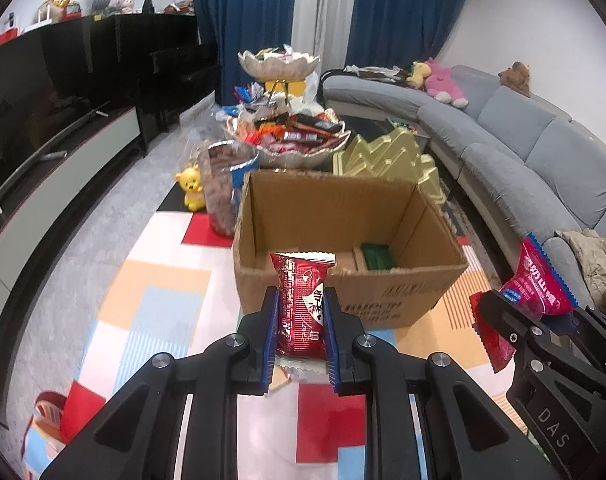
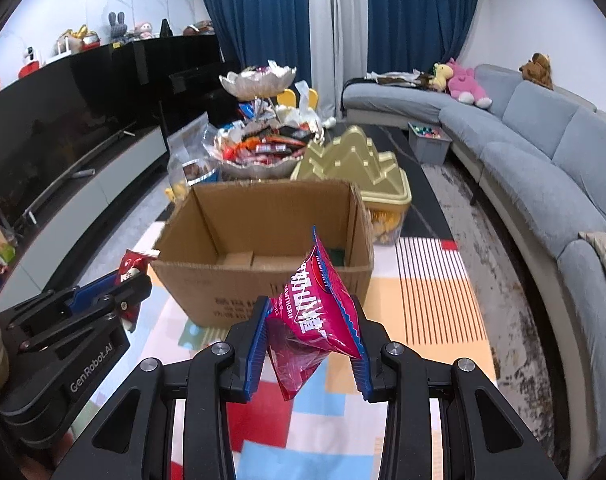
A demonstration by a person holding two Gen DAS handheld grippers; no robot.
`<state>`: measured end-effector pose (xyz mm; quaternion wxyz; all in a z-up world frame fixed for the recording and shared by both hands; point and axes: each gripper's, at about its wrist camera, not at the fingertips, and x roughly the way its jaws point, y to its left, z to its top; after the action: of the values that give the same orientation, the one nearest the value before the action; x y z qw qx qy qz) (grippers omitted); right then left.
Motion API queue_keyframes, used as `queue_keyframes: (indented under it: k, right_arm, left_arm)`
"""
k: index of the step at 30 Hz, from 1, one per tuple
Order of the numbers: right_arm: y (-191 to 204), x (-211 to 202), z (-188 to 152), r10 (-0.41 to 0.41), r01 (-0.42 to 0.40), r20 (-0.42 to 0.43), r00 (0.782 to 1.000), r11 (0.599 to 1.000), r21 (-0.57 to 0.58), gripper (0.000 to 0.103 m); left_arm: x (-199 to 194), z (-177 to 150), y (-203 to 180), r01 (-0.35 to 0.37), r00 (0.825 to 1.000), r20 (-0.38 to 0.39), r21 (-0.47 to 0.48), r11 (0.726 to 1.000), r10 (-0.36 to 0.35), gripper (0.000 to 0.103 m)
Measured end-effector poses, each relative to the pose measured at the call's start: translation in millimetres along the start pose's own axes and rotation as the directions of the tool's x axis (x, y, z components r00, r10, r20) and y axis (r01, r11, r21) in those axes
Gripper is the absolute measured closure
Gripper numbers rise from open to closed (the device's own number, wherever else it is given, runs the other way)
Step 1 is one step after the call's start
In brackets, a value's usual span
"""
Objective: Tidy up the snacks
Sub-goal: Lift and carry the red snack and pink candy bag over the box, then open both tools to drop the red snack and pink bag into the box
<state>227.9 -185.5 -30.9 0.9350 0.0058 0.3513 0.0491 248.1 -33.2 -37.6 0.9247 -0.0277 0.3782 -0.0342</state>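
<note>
My left gripper is shut on a dark red snack packet and holds it upright just before the near wall of an open cardboard box. My right gripper is shut on a pink-red snack packet, tilted, also just short of the box. The right gripper with its packet shows at the right of the left wrist view; the left gripper shows at the left of the right wrist view. A green packet lies inside the box.
Behind the box stand a two-tier silver bowl stand heaped with snacks, a gold mountain-shaped container, and a clear jar of snacks. A colourful mat covers the table. A grey sofa runs along the right, a TV cabinet along the left.
</note>
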Motion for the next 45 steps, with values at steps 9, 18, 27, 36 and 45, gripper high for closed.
queue_keyframes:
  k: [9, 18, 27, 36, 45]
  right_arm:
    - [1.4, 3.9, 27.3, 0.008, -0.008, 0.042, 0.999, 1.000, -0.005, 0.065]
    - [5.1, 17.6, 54.5, 0.005, -0.003, 0.071, 0.997, 1.000, -0.031, 0.065]
    - [7.8, 37.5, 74.7, 0.004, -0.001, 0.075, 0.997, 0.999, -0.045, 0.065]
    - [9.1, 61.7, 85.6, 0.007, -0.004, 0.058, 0.998, 0.999, -0.051, 0.065]
    - [4.7, 87.3, 83.6, 0.008, -0.007, 0.023, 1.000, 0.999, -0.047, 0.065]
  left_arm:
    - [8.1, 36.4, -0.4, 0.007, 0.999, 0.042, 0.028, 1.000, -0.008, 0.082]
    - [25.4, 63.2, 1.4, 0.021, 0.998, 0.053, 0.043, 0.999, -0.024, 0.082]
    - [47.6, 82.3, 3.9, 0.018, 0.999, 0.049, 0.064, 0.998, -0.021, 0.082]
    - [76.1, 89.5, 7.9, 0.022, 1.000, 0.021, 0.059, 0.998, -0.023, 0.082]
    - [101.9, 88.6, 7.3, 0.033, 0.999, -0.008, 0.062, 0.998, -0.033, 0.082]
